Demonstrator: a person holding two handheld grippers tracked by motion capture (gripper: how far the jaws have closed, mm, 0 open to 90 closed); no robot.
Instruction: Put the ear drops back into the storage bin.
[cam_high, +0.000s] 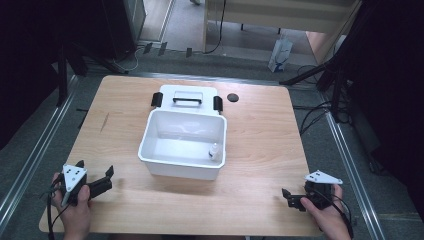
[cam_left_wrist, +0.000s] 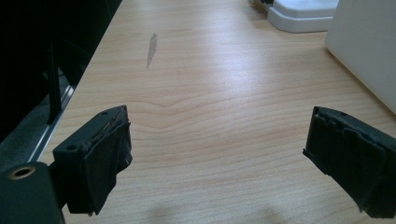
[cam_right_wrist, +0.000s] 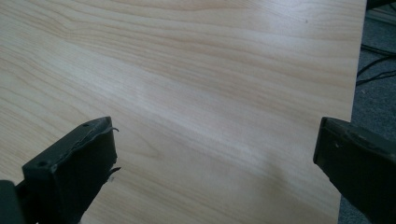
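Observation:
A white plastic bin (cam_high: 182, 145) stands open in the middle of the wooden table (cam_high: 260, 150). Inside it, near its right front corner, a small white bottle (cam_high: 214, 151) stands upright. The bin's white lid (cam_high: 187, 97), with a black handle and two black latches, lies flat just behind it. My left gripper (cam_high: 107, 180) rests near the front left corner, open and holding nothing. In the left gripper view its jaws (cam_left_wrist: 219, 123) stand wide apart over bare wood, with the bin wall (cam_left_wrist: 369, 51) at the right. My right gripper (cam_high: 289, 198) sits open near the front right corner, jaws (cam_right_wrist: 214, 129) wide apart.
A small black round object (cam_high: 232, 97) lies on the table right of the lid. A grey streak (cam_left_wrist: 151, 46) marks the wood ahead of the left gripper. The table's right edge (cam_right_wrist: 355, 93) runs close by the right gripper, with cables on the floor beyond.

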